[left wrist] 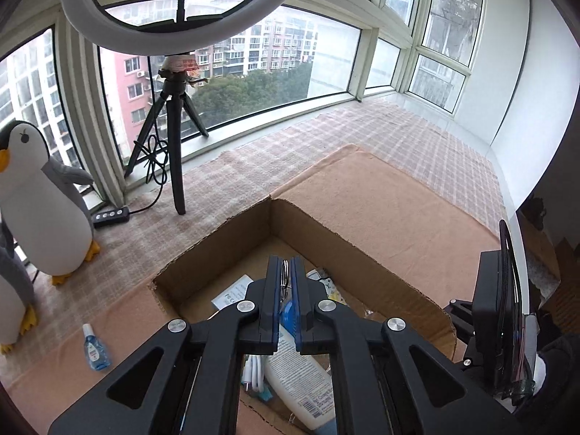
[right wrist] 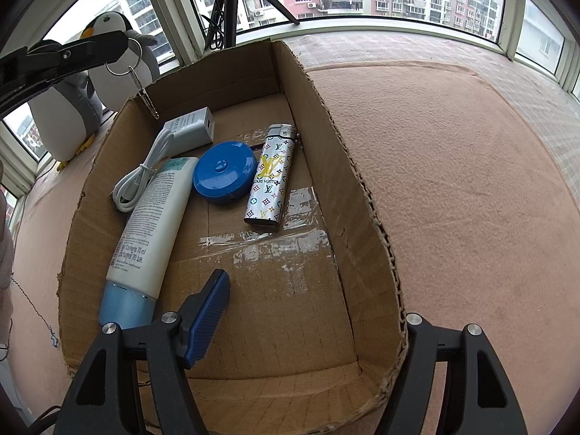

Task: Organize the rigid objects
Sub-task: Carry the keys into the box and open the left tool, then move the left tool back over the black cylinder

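The cardboard box point(right wrist: 326, 137) stood open on the pink cloth, and on its floor lay a white tube with a blue cap point(right wrist: 145, 232) along the left wall, a white charger point(right wrist: 192, 125) with its coiled cable at the far end, a round blue case point(right wrist: 223, 172) in the middle, and a silver patterned lighter point(right wrist: 270, 177) flat just to its right. A metal key ring point(right wrist: 125, 58) with a thin clip hung over the far left corner of the box, pinched between blue pads. A small blue bottle point(left wrist: 95, 349) lay outside the box on the cloth, to its left
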Action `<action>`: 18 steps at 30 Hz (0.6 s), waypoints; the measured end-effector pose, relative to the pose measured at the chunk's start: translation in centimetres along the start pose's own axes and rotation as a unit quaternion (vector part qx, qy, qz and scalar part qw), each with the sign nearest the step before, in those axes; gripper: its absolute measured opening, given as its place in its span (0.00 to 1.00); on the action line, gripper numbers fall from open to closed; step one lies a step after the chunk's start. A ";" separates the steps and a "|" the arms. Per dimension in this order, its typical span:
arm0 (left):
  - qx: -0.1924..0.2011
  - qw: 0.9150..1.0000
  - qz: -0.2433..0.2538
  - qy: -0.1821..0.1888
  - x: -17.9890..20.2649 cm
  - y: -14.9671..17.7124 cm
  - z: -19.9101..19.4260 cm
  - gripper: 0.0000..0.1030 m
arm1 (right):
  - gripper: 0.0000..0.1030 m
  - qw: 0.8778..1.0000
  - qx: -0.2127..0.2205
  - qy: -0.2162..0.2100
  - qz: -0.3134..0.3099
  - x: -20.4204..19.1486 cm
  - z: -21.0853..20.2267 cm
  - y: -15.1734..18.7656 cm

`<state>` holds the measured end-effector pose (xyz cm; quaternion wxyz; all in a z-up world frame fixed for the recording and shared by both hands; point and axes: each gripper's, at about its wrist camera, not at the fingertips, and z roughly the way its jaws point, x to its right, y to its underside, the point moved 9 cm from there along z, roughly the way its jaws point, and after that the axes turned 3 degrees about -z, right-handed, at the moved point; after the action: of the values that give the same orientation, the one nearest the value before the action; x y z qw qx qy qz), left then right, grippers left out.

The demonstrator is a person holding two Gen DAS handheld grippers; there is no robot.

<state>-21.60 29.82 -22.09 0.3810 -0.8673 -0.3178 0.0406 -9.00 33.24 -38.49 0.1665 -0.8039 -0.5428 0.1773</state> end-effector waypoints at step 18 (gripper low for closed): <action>0.016 0.997 -0.055 -0.051 -4.3 1.0 -3.6 0.62 | 0.66 1.000 0.000 -0.001 0.000 0.1 0.0 0.0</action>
<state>-23.36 24.50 -21.00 0.3795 -0.8393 -0.3833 0.0684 -8.96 33.29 -38.55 0.1660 -0.8036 -0.5433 0.1775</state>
